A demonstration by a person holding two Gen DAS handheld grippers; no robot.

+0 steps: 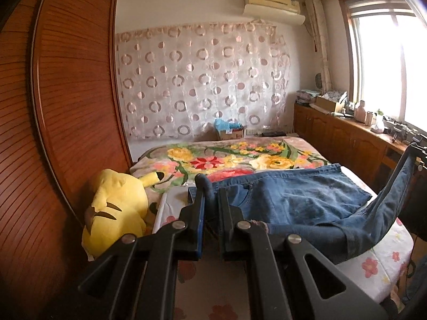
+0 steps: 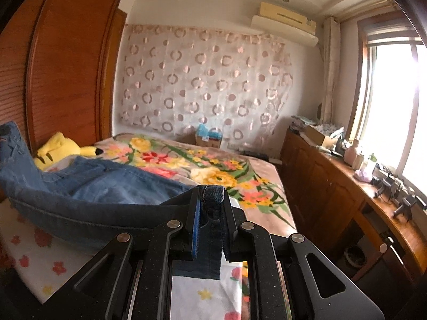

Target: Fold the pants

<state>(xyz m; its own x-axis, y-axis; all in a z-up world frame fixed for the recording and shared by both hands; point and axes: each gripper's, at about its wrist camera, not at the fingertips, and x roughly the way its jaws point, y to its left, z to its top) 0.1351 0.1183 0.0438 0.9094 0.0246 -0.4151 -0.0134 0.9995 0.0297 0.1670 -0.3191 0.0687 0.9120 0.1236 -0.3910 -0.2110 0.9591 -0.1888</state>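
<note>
Blue denim pants [image 1: 301, 200] lie across the near part of the bed, their upper part spread flat. My left gripper [image 1: 210, 186] is shut on a dark denim edge that pokes up between its fingers. From it a lifted strip of the pants runs right and up to my right gripper [image 1: 419, 146] at the frame's edge. In the right wrist view my right gripper [image 2: 212, 194] is shut on a folded denim hem, and the pants [image 2: 106, 186] sag away to the left, where their far end is held up at the frame's left edge.
A yellow plush toy [image 1: 114, 210] lies on the bed's left side beside a wooden wardrobe [image 1: 66, 93]. A floral blanket [image 1: 226, 160] covers the far bed. A wooden cabinet [image 2: 333, 186] with clutter runs under the window on the right.
</note>
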